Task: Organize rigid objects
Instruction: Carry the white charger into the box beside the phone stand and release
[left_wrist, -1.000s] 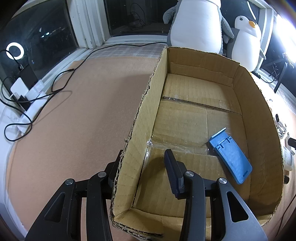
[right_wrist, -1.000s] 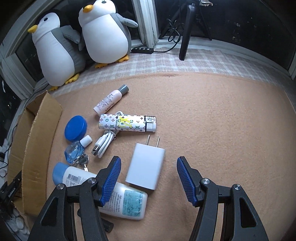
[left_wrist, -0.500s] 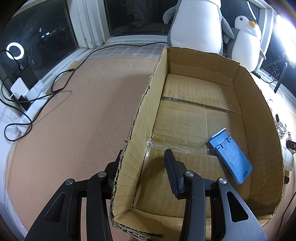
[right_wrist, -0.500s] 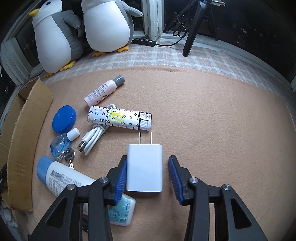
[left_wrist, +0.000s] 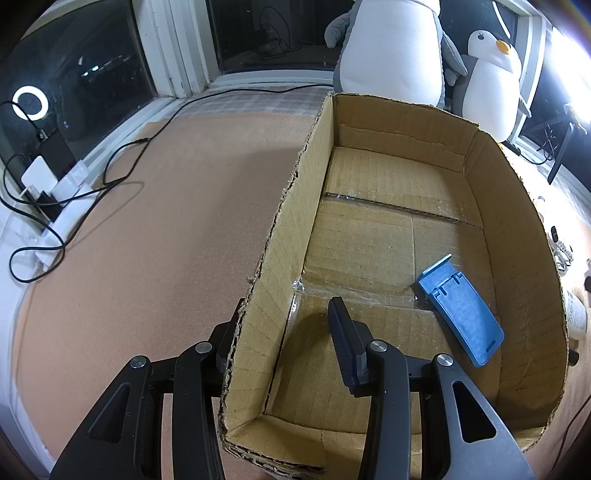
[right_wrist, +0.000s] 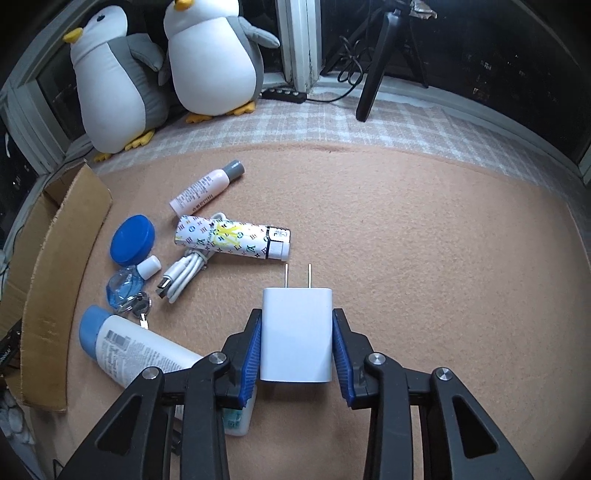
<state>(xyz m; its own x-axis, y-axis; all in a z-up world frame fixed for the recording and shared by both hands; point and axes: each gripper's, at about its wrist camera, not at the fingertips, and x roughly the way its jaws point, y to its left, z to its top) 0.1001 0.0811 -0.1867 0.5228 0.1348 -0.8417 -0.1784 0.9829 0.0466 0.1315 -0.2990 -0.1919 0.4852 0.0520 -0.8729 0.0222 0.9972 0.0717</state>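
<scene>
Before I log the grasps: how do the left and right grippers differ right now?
The left gripper straddles a wall of the cardboard box, one finger inside and one outside; the right gripper has just been closing on the white charger, and its pads now press both sides. The left grips a fixed container, the right a loose item on the mat. Both point steeply downward.

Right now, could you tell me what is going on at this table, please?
A person is sorting small items into a cardboard box with two handheld grippers. The left gripper is shut on the box's near side wall. The right gripper has just been closing and now presses both sides of a white charger on the mat. Only a blue stand lies in the box.
</scene>
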